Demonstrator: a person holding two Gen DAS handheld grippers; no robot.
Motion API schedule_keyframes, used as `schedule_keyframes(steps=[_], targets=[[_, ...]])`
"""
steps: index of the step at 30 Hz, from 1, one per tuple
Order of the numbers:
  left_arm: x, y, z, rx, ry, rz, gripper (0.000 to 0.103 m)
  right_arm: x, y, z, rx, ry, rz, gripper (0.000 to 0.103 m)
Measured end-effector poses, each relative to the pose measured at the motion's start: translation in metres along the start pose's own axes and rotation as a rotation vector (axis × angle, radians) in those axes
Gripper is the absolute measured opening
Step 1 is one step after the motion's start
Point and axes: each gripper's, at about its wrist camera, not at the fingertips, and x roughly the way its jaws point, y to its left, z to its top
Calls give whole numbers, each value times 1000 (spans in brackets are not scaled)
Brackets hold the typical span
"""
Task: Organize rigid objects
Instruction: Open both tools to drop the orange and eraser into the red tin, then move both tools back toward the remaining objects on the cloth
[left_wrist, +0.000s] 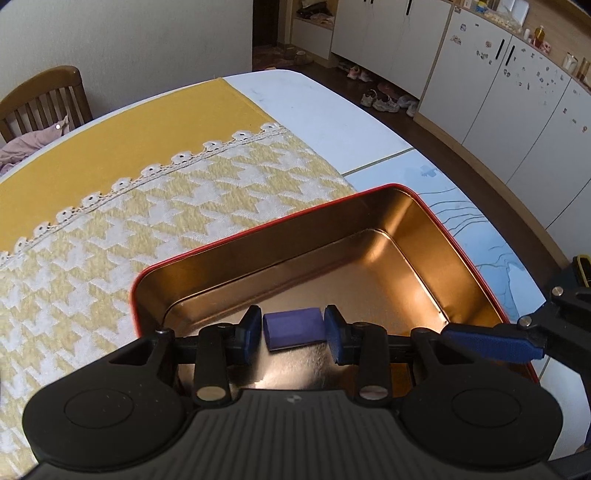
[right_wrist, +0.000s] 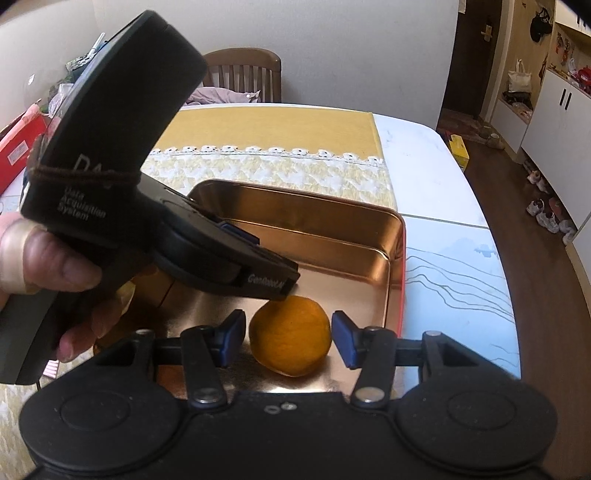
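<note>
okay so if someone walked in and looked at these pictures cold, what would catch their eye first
Probably the shiny copper-toned metal tin with a red rim, lying open on the yellow-and-white houndstooth tablecloth. Inside it, a small purple block sits between the left gripper fingers, with slight gaps either side. A round orange fruit-shaped object lies in the tin between the open fingers of the right gripper.

A red-rimmed tin (left_wrist: 424, 206) with a shiny copper-gold inside holds a purple block (left_wrist: 293, 328) and an orange ball (right_wrist: 290, 336), flanked by black tongs (left_wrist: 293, 328) with blue pads (left_wrist: 334, 338), on a yellow-and-white houndstooth cloth (left_wrist: 110, 236) with white lace trim.
</note>
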Motion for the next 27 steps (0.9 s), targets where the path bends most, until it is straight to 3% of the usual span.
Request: schedule_keyframes(steps=[2, 5, 7, 14, 18, 24, 27], targets=[[-7, 0, -2, 8, -16, -1, 40, -2, 2, 0, 4, -3, 0, 52], [-19, 2, -4, 13, -46, 3, 52, -7, 5, 0, 16, -11, 3, 58], [-28, 5, -6, 7, -63, -6, 53, -11, 6, 0, 22, -21, 4, 64], [-64, 16, -16, -22, -128, -13, 53, -29, 14, -2, 40, -49, -5, 70], [-86, 26, -26, -48, -166, -42, 54, -43, 20, -2, 56, -82, -7, 82], [-120, 33, -45, -36, -216, -42, 54, -62, 29, -6, 76, -120, -5, 87], [-138, 38, -56, -39, -247, -55, 64, -73, 34, -6, 85, -149, 5, 92]])
